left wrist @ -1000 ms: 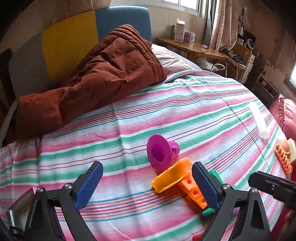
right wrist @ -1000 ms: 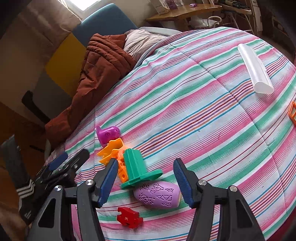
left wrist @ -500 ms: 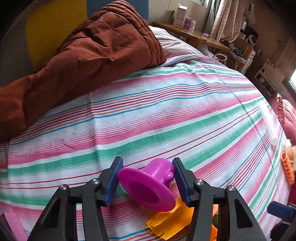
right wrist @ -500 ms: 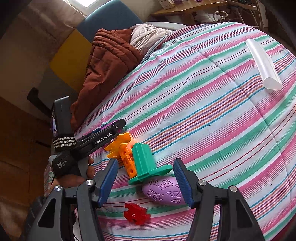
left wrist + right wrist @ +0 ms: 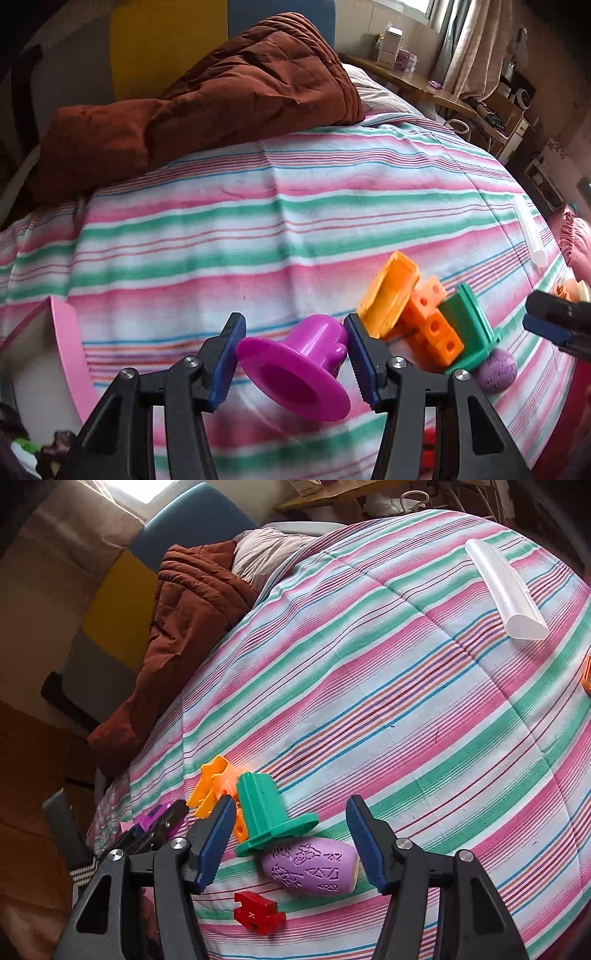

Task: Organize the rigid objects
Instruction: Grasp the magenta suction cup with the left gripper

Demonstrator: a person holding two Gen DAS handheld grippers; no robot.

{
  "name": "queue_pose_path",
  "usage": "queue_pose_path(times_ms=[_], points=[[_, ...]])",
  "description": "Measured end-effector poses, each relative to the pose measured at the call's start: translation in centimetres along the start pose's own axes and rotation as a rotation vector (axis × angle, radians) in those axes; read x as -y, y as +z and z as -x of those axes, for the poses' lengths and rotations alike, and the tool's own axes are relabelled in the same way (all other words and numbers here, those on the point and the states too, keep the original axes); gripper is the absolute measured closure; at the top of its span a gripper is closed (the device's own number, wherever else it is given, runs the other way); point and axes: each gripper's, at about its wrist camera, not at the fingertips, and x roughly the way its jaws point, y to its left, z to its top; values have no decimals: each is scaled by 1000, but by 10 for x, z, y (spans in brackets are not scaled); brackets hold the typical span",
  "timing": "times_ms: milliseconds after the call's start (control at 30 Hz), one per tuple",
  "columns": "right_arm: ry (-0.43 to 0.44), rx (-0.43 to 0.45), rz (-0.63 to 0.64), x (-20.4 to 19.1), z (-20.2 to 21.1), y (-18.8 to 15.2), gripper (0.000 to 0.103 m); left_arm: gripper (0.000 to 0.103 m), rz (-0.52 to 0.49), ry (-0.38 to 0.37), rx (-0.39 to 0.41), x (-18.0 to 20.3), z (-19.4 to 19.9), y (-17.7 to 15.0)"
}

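My left gripper (image 5: 293,350) is shut on a magenta flanged cup (image 5: 299,365) and holds it tilted just above the striped bedspread (image 5: 295,229). To its right lie a yellow funnel piece (image 5: 389,295), an orange perforated block (image 5: 432,321), a green flanged piece (image 5: 469,325) and a purple patterned egg (image 5: 495,369). My right gripper (image 5: 291,845) hovers open over the green flanged piece (image 5: 266,819) and the purple egg (image 5: 314,866), gripping nothing. A red puzzle piece (image 5: 258,915) lies just in front of them. The left gripper (image 5: 159,819) shows at the lower left of the right wrist view.
A pink box (image 5: 66,354) stands at the bed's left edge. A brown quilt (image 5: 221,96) is heaped by the headboard. A white half-round tube (image 5: 506,590) lies far right, with an orange item (image 5: 586,675) at the frame edge beyond it. A wooden desk (image 5: 424,85) stands behind the bed.
My left gripper went from open to shut on the magenta cup, then lifted it and carried it left, away from the yellow funnel. The right gripper stayed open over the egg.
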Motion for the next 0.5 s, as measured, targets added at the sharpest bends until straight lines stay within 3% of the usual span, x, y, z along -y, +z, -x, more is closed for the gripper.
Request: queue_pose_path(times_ms=[167, 500], points=[[-17, -18, 12, -1, -7, 0, 40, 48, 50, -42, 1, 1, 32, -40], [32, -9, 45, -8, -9, -2, 40, 48, -43, -95, -1, 51, 69, -122]])
